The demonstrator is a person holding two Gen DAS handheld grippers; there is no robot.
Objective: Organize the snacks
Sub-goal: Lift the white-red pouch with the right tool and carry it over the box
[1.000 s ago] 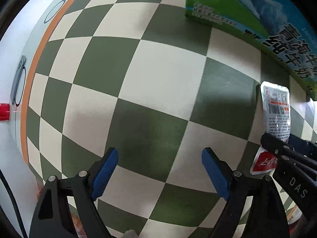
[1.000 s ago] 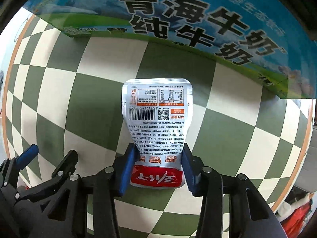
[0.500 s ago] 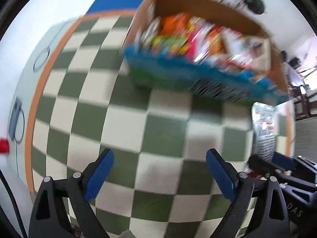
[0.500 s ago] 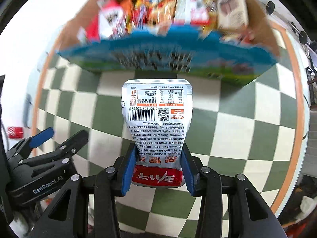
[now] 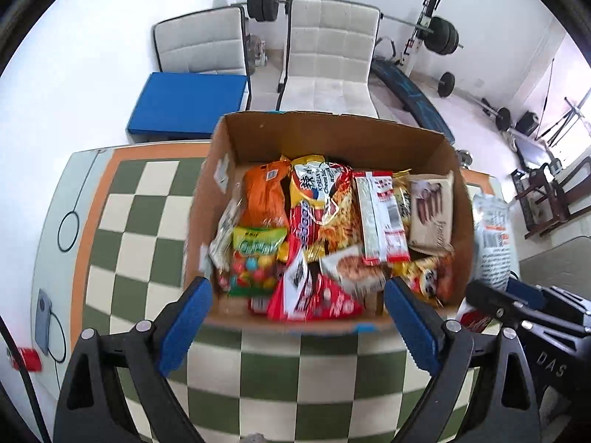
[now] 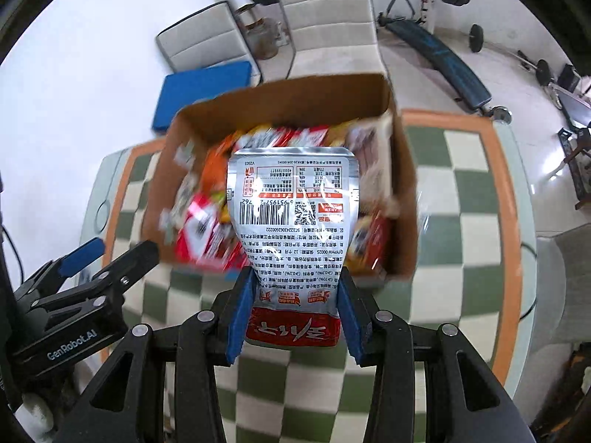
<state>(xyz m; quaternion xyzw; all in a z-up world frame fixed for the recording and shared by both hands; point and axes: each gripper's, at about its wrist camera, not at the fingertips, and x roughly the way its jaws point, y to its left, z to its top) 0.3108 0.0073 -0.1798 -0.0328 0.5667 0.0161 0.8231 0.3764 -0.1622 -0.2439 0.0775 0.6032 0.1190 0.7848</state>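
Where the right gripper (image 6: 293,308) pinches its red bottom edge above the cardboard snack box (image 5: 402,140), silver foil pouch (image 6: 291,217): light, limp, slippery; left gripper (image 5: 295,321) spread, empty.

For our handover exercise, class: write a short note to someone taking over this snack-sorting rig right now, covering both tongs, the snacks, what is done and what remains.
Right tongs: shut on the silver pouch, held above the table in front of the box.
Left tongs: open, empty.
Box: on the checkered cloth, already full of packets.
Done: pouch picked up.
Left: probably drop the pouch into the box, then check for more loose snacks.
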